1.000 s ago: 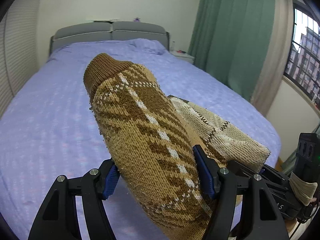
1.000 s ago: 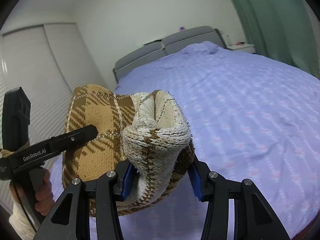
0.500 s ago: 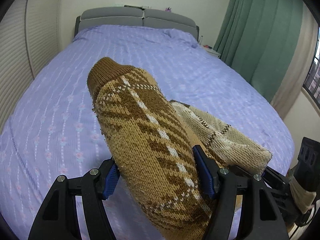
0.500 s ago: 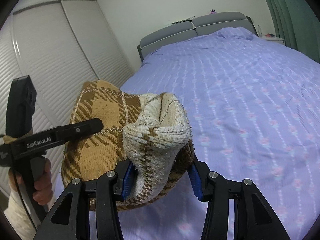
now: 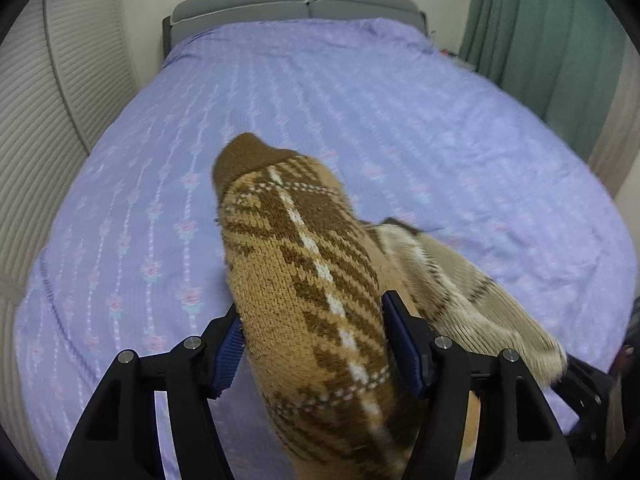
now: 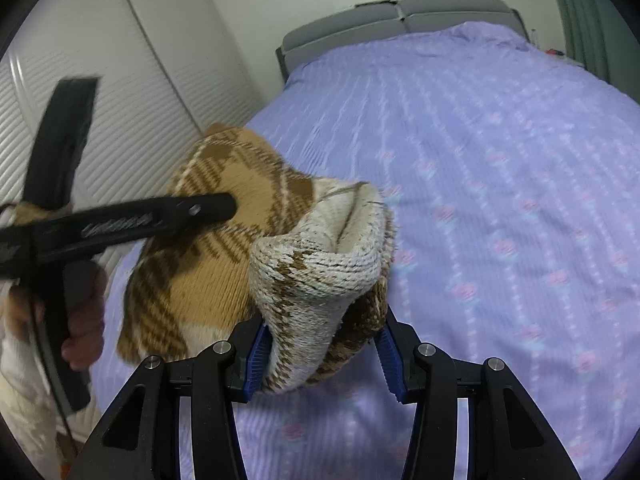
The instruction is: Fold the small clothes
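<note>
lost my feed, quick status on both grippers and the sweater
Left gripper closing on the brown plaid sweater. Right gripper clamped on its cream bunched end. Sweater held above the purple bedspread, nothing in the way.

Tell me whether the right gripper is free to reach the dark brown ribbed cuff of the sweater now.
Probably not. The right gripper is shut on a cream fold of the sweater, so it is occupied. The ribbed cuff sticks out past the left gripper, whose jaws are closing on the knit.

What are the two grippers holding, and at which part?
Both hold one knitted sweater: the left gripper pinches its brown patterned part, jaws closing; the right gripper grips its cream part.
</note>
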